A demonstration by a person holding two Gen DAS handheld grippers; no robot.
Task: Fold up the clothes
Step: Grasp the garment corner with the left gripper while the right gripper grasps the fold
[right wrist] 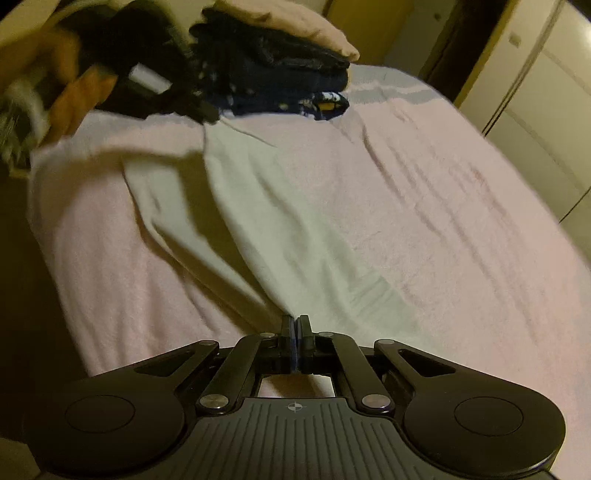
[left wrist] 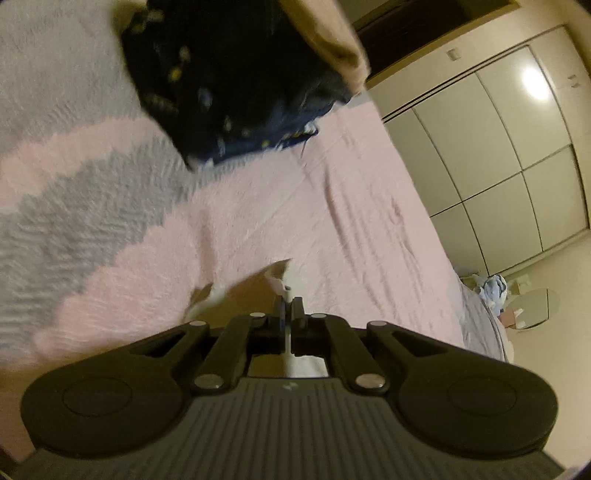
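A white garment [right wrist: 258,206] lies stretched in a long band across the pink blanket [right wrist: 443,206] of a bed. My right gripper [right wrist: 295,321] is shut on the garment's near end, and the cloth bunches into folds at the jaws. My left gripper [right wrist: 207,112], held by a hand, grips the far end beside the stack. In the left wrist view the left gripper [left wrist: 289,301] is shut, with a bit of the white garment [left wrist: 218,293] showing blurred at and below its tips.
A stack of folded dark navy clothes [right wrist: 277,74] topped by a beige piece [right wrist: 295,26] sits at the far side of the bed. The blanket turns grey and pink [left wrist: 74,221] to the left. Pale wardrobe doors [left wrist: 498,147] stand beyond the bed's edge.
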